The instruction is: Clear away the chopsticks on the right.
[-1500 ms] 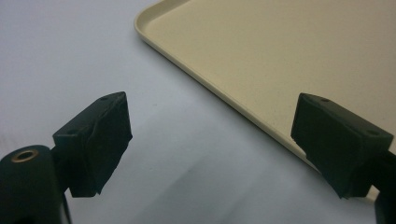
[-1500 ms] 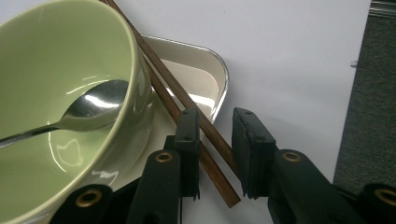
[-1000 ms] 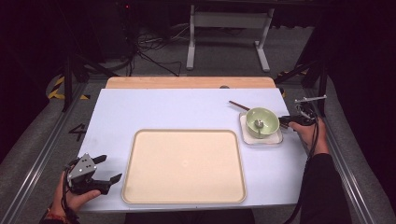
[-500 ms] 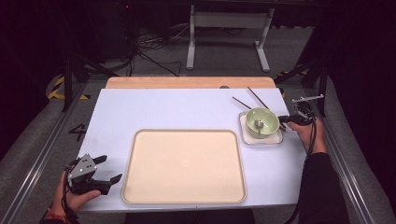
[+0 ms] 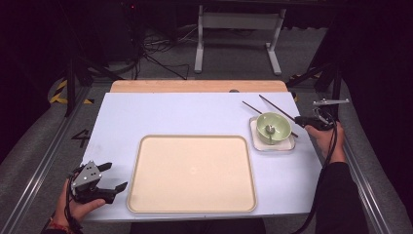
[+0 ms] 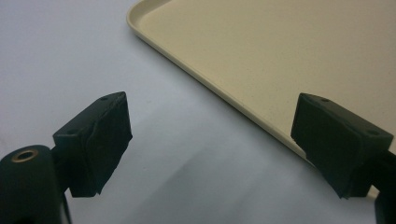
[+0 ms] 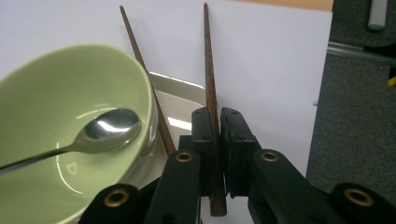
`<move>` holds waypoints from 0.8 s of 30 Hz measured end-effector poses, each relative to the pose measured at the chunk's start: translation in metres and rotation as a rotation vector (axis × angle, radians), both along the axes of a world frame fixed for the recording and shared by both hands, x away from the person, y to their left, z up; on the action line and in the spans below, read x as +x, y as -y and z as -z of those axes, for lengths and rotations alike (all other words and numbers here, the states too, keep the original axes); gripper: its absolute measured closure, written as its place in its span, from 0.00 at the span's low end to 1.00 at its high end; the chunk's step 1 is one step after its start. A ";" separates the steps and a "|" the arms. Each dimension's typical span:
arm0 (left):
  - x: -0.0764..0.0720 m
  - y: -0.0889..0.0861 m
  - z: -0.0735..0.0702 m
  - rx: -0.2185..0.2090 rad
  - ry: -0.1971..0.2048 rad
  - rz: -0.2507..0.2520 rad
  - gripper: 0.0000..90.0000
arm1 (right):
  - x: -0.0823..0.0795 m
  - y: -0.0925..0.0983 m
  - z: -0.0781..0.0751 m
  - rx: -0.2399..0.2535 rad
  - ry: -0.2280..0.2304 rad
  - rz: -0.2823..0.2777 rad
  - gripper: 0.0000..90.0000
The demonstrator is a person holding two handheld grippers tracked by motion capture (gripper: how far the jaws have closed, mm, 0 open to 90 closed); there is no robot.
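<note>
1. Right gripper (image 7: pixel 215 126) sits at the right edge of the table, just right of the bowl, with its jaws pressed together on one dark wooden chopstick (image 7: pixel 208 70); the stick runs on from the jaws toward the far side of the table.
2. From the high view, that same right gripper (image 5: pixel 306 121) is held in the person's right hand (image 5: pixel 327 138), and the gripped chopstick (image 5: pixel 273 106) slants from the gripper up and left toward the far edge.
3. A second chopstick (image 7: pixel 140 60) lies free beside it, passing just behind the bowl and over the white dish; the two sticks are near each other and close to parallel.
4. The green bowl (image 5: pixel 273 127) stands on a small white square dish (image 5: pixel 257 141) at the right side of the white table (image 5: pixel 170 117).
5. A metal spoon (image 7: pixel 95 130) rests inside the green bowl (image 7: pixel 56 93), its scoop toward the right side of the bowl in the right gripper view.
6. The left gripper (image 5: pixel 113 177) is held low at the near left corner, its jaws wide apart with nothing between them.
7. In the left gripper view, the left gripper (image 6: pixel 212 140) points at the near left corner of the large beige tray (image 6: pixel 196 74), one jaw over the bare table and the other over the tray's rim.
8. The beige tray (image 5: pixel 146 195) lies flat in the middle of the table, near the person, with nothing on it.
</note>
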State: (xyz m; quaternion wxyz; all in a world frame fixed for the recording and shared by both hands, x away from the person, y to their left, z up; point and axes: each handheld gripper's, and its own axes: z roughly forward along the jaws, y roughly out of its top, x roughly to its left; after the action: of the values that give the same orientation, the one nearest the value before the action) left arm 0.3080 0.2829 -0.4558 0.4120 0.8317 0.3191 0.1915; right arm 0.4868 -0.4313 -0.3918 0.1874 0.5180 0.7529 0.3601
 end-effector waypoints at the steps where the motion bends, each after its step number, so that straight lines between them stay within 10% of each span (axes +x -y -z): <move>1: 0.000 0.000 0.000 -0.001 0.001 -0.002 0.14 | -0.002 0.000 -0.003 0.007 0.012 0.002 0.95; 24: 0.001 0.000 -0.001 -0.005 0.001 -0.005 0.15 | -0.072 -0.020 -0.074 0.087 0.241 -0.031 0.95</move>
State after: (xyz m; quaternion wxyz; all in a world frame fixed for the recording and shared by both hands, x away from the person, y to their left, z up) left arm 0.3094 0.2824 -0.4543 0.4137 0.8298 0.3213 0.1924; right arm 0.4150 -0.4111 -0.3179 0.2484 0.4669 0.7164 0.4551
